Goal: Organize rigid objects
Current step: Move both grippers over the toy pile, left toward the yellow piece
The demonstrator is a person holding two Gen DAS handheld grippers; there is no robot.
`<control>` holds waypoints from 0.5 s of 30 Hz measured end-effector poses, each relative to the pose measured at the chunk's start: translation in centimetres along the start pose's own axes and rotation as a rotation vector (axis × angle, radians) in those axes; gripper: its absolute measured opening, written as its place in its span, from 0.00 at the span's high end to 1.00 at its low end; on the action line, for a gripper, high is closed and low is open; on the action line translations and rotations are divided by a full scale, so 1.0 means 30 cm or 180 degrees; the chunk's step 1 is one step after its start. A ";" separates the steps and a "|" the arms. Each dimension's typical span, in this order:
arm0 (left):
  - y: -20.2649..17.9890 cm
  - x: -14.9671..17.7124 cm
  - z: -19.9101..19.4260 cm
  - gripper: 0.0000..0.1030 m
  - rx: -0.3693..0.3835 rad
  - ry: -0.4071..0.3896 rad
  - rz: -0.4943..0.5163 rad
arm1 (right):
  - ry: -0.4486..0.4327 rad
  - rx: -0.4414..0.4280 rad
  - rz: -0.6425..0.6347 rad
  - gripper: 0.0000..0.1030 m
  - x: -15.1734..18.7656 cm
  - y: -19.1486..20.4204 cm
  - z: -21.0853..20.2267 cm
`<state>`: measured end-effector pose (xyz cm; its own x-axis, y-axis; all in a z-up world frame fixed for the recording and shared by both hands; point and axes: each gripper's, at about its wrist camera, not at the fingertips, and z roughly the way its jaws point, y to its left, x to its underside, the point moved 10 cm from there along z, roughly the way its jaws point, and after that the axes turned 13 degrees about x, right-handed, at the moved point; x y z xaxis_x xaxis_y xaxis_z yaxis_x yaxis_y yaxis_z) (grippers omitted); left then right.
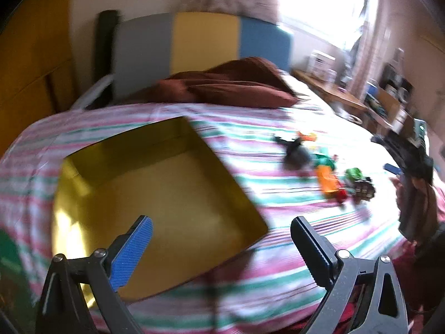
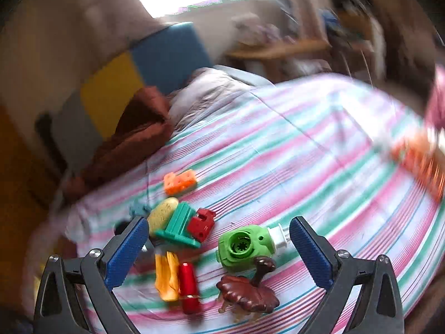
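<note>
An open, empty gold box [image 1: 155, 194] lies on the striped bed; my left gripper [image 1: 222, 239] is open and empty above its near right corner. A cluster of small toys [image 1: 325, 169] lies to the right of the box. In the right wrist view my right gripper [image 2: 218, 239] is open and empty, hovering over the toys: a green round toy [image 2: 244, 246], a brown mushroom figure [image 2: 250, 292], a red cylinder [image 2: 189, 286], a yellow piece [image 2: 165, 278], a teal piece [image 2: 180, 225], a red block [image 2: 201, 224], an orange block [image 2: 180, 182] and a tan oval [image 2: 162, 214].
The striped bedspread [image 2: 306, 153] covers the bed. A dark red pillow [image 1: 236, 83] lies by the grey, yellow and blue headboard [image 1: 205, 41]. A cluttered wooden desk [image 1: 347, 97] stands right of the bed. The right gripper shows at the left view's edge [image 1: 408, 164].
</note>
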<state>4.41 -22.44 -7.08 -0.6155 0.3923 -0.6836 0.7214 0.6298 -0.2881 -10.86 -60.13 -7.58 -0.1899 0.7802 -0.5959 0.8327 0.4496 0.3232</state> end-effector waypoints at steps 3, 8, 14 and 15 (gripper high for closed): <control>-0.095 -0.037 0.110 0.03 0.0214 0.0170 0.0069 | 0.0003 -0.0028 0.0179 0.00 -0.019 -0.036 -0.004; -0.240 -0.076 0.293 0.11 0.0448 0.0436 0.0155 | 0.0148 -0.0236 0.0293 0.00 -0.002 -0.035 -0.012; -0.365 -0.078 0.499 0.25 0.0637 0.0783 0.0166 | 0.0351 -0.0399 0.0289 0.00 0.034 0.011 0.004; -0.377 -0.075 0.526 0.28 0.0644 0.0831 0.0152 | 0.0360 -0.0423 0.0311 0.00 0.034 0.010 0.003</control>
<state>2.64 -41.03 -12.86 -0.6212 0.5931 -0.5122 0.7836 0.4709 -0.4051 -10.75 -59.24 -8.17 -0.1751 0.8635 -0.4730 0.7755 0.4169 0.4740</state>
